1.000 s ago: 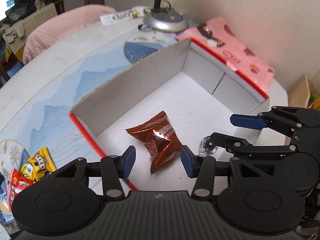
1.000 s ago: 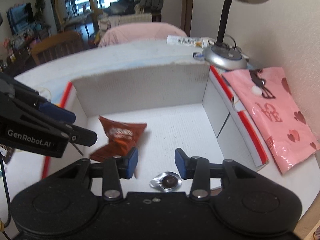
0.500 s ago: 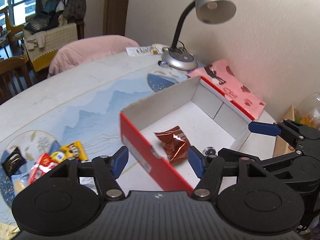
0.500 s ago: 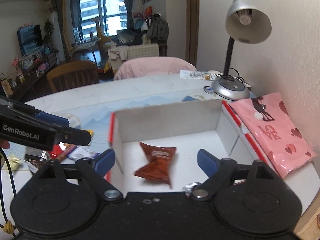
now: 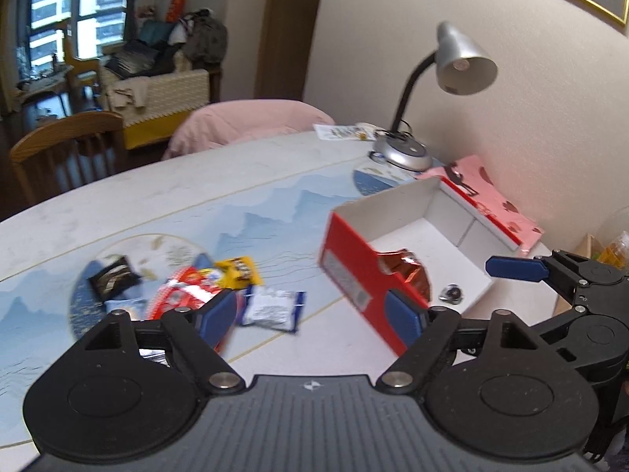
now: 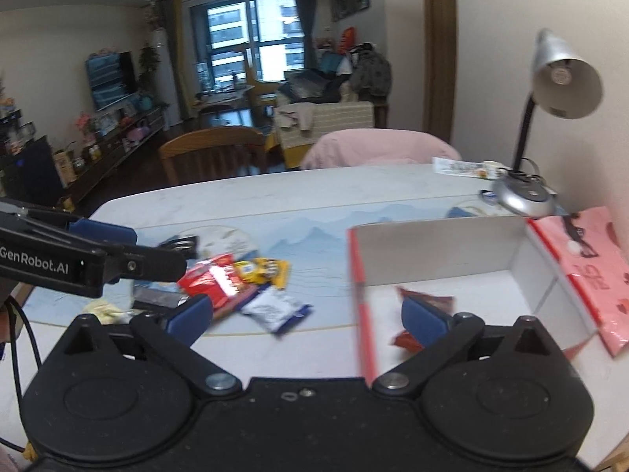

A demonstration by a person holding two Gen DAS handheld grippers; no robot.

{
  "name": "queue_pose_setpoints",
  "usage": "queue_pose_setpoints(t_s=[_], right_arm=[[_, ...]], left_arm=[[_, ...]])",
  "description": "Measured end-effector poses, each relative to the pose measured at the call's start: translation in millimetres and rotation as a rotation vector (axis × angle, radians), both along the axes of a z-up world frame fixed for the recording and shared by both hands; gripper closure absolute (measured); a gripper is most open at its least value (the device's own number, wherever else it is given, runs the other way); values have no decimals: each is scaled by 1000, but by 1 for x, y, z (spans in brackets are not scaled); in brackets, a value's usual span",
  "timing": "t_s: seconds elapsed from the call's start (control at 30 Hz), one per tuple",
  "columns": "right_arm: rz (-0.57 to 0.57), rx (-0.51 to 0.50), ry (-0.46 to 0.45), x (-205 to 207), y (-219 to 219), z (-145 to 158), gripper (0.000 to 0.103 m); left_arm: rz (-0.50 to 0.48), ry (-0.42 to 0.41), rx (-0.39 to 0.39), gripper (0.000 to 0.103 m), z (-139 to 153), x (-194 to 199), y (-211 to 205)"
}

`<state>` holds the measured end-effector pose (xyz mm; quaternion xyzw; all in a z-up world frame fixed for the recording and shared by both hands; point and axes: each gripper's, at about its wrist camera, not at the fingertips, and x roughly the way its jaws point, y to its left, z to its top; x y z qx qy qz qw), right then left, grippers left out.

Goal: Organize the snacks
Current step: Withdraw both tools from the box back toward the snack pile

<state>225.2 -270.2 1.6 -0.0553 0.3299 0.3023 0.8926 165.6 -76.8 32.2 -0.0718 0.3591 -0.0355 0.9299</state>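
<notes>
A red box with a white inside (image 5: 354,271) (image 6: 436,251) stands at the table's right. In it lie a brown snack packet (image 5: 409,267) (image 6: 426,303) and a small foil-wrapped sweet (image 5: 452,293). A pile of loose snacks lies to its left: a white and blue packet (image 5: 271,308) (image 6: 275,310), a yellow packet (image 5: 238,271) (image 6: 261,269), a red packet (image 5: 181,295) (image 6: 210,281) and a black packet (image 5: 114,277). My left gripper (image 5: 314,314) is open and empty, raised above the table. My right gripper (image 6: 308,316) is open and empty, raised near the box's front.
A silver desk lamp (image 5: 452,67) (image 6: 550,90) stands at the far right by the wall. A pink bag with hearts (image 5: 495,200) (image 6: 593,267) lies beside the box. A pink-covered chair (image 6: 377,147) and a wooden chair (image 6: 212,153) stand behind the table.
Both grippers have risen and pulled back from inside the box and swung left, and both have opened wider. The brown packet and foil sweet stay in the box.
</notes>
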Motion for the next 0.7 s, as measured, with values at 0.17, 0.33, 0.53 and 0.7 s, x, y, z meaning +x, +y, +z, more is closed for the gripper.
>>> queue_pose_setpoints(t_s=[0.17, 0.33, 0.53, 0.7], right_arm=[[46, -7, 13, -20, 29, -7, 0], [77, -5, 42, -38, 50, -16, 0], [110, -18, 97, -52, 76, -35, 0], [143, -50, 130, -57, 103, -54, 0]], left_arm=[[51, -9, -5, 15, -2, -26, 30], [103, 9, -19, 15, -10, -50, 60], [206, 42, -14, 0, -30, -76, 103], [304, 100, -4, 0, -52, -86, 140]])
